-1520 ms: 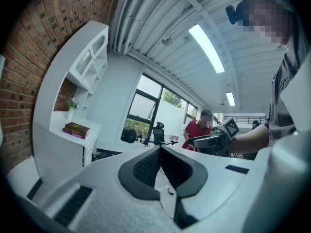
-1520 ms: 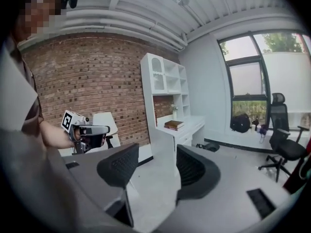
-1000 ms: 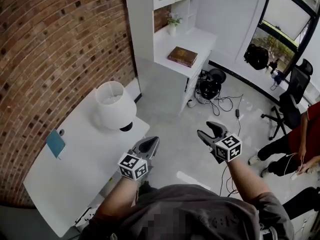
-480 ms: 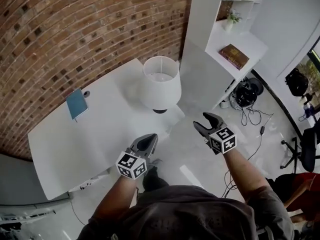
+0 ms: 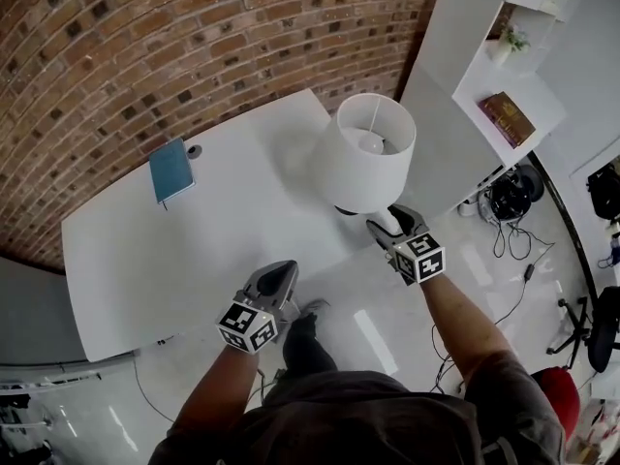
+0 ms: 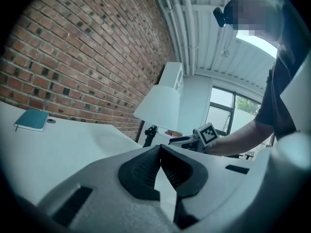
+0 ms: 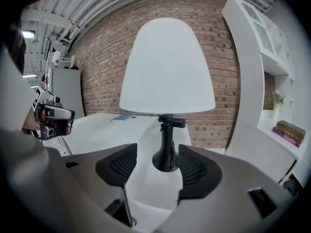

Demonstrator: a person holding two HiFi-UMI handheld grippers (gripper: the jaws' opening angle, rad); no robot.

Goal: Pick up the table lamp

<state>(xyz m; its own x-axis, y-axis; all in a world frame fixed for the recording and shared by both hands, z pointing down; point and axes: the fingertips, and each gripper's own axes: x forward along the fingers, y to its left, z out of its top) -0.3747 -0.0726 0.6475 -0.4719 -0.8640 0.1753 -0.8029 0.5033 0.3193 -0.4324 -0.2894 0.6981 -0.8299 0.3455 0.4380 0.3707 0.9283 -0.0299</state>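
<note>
The table lamp has a white shade and a black stem and foot. It stands at the right end of the white table. My right gripper is at the table's edge right beside the lamp's foot. In the right gripper view its jaws are opening, and the foot stands just ahead between them, untouched. My left gripper hangs over the table's front edge, left of the lamp. Its pads meet at the tips with nothing between them.
A teal notebook and a small round object lie on the table near the brick wall. To the right stands a white shelf unit with a brown book and a small plant. Cables lie on the floor.
Both grippers have moved toward the table. The right gripper has come from over the floor to the lamp's foot. The left gripper has reached the table's front edge, still shut.
</note>
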